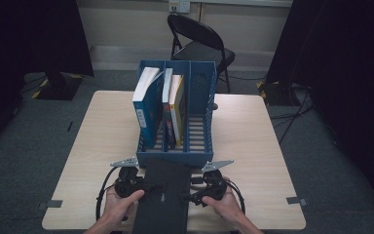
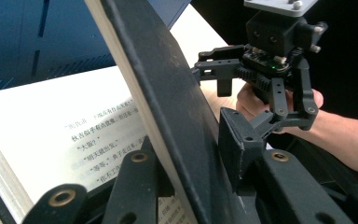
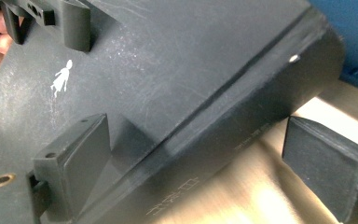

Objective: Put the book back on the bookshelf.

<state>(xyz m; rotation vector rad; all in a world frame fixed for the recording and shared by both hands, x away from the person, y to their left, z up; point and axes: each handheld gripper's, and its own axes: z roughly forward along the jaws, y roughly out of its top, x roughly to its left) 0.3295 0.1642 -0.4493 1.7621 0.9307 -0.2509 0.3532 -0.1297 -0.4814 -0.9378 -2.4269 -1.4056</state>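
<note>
Black book point(image 1: 160, 202) on table point(image 1: 253, 146) before blue rack point(image 1: 175, 156), left tool point(image 1: 148, 186) clamped on its cover, right tool point(image 1: 187, 197) jaws apart around spine

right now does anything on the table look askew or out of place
Yes. In the blue rack, the blue book leans to the right instead of standing upright. The black book lies flat before the rack, and the left gripper has its cover lifted off the pages.

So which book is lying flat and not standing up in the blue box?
The black book lies flat on the table in front of the blue box. The blue book, the dark one and the yellow one stand inside it.
</note>
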